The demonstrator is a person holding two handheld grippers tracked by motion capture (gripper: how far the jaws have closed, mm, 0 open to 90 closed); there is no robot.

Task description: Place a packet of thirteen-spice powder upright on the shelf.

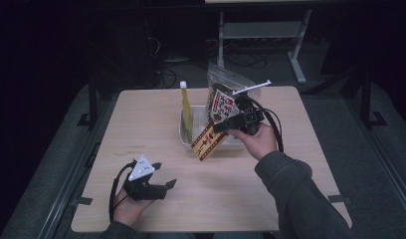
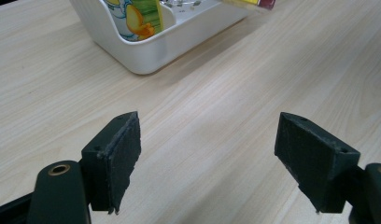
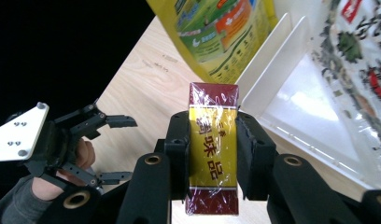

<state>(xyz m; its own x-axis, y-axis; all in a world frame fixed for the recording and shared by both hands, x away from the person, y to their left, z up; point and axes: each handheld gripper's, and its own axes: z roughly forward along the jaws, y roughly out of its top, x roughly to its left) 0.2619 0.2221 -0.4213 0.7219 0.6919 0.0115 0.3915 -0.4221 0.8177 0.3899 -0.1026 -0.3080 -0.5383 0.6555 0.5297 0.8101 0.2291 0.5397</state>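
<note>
Red-and-yellow wrapped box (image 3: 213, 149) looks light, stiff and slippery; my right gripper (image 3: 212, 156) clamps its narrow sides, left gripper (image 2: 209, 163) empty, open.

A pale wooden table (image 1: 156, 114) — on it sits one white plastic bin (image 1: 183, 133).

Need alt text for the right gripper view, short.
The right gripper clamps a red-and-yellow wrapped box between its black jaws, above a wooden table. Beyond it a white bin holds a yellow pouch and a clear printed bag; the left gripper sits open at left.
</note>
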